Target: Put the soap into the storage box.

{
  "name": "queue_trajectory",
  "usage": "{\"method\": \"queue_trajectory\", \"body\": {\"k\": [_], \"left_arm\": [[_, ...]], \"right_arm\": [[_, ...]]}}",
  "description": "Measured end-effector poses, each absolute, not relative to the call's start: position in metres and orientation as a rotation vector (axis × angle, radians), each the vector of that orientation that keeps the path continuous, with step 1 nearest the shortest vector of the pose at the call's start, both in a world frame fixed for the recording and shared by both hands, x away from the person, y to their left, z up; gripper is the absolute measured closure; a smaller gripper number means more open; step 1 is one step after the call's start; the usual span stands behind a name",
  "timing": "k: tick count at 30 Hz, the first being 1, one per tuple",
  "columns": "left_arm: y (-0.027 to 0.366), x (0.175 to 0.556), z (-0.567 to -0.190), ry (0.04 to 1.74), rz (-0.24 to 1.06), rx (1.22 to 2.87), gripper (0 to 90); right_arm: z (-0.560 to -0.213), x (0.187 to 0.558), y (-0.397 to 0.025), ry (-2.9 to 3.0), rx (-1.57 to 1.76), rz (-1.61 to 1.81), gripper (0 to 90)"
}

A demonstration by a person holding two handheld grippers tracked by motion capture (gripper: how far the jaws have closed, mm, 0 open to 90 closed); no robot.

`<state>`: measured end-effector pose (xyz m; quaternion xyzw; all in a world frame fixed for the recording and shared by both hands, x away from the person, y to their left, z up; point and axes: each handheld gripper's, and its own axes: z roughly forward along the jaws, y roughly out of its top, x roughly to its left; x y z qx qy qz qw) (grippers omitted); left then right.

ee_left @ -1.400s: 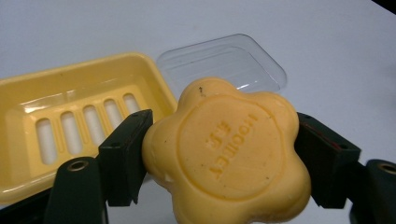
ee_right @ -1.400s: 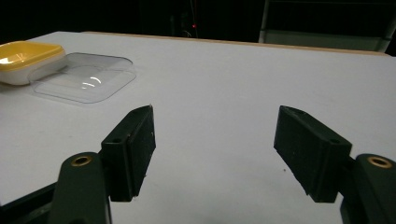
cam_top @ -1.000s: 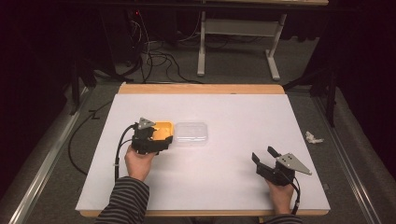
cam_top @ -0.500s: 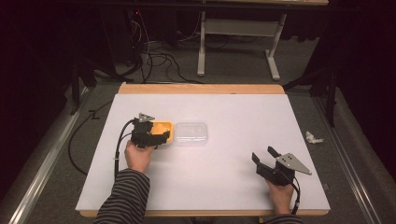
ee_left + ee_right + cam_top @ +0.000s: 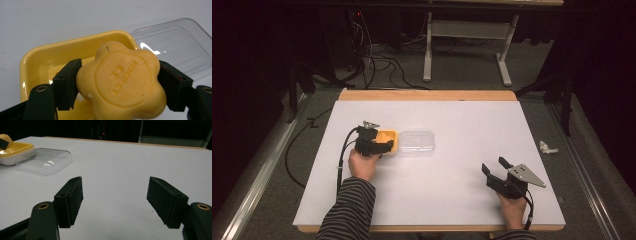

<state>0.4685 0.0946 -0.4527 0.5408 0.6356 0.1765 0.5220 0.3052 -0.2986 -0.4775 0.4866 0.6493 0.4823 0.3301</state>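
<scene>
Two containers lie side by side left of the middle of the desk (image 5: 462,190) in the high view: a yellow soap dish (image 5: 388,141) and, just to its right, a clear plastic lid (image 5: 417,144) resting flat on the white surface. In the left gripper view the dish (image 5: 40,57) shows its rim and an inner floor with nothing lying loose on it, and the lid (image 5: 175,42) sits at the upper right of the frame with its edge close against the dish; whether they touch I cannot tell.

Over the dish, the left tool (image 5: 120,85) is closed partway onto a flower-shaped yellow soap bar (image 5: 122,82), one black pad pressed to each side of it. The bar sits in the lower middle of that frame, above the near part of the dish.

Its stamped round face is turned up toward the camera, tilted slightly, with the embossed letters reading upside down. The bar is nearly as wide as it is long, so no clear long axis shows.

At the lower right of the high view, the right tool (image 5: 499,172) rests on the desk in the person's hand, well apart from the dish. Its jaws stand wide apart with only bare desk between them.
</scene>
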Motion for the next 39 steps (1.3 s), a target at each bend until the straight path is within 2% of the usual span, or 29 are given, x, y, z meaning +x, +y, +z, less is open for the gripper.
{"method": "queue_trajectory", "body": {"k": [22,39], "left_arm": [[0.094,0.477,-0.464,1.555,0.479,1.299,27.0],[0.095,0.471,-0.459,1.504,0.514,1.258,25.6]], "right_arm": [[-0.478,0.305,-0.299,1.698,1.272,1.260,29.6],[-0.478,0.305,-0.299,1.699,1.269,1.263,29.5]]}}
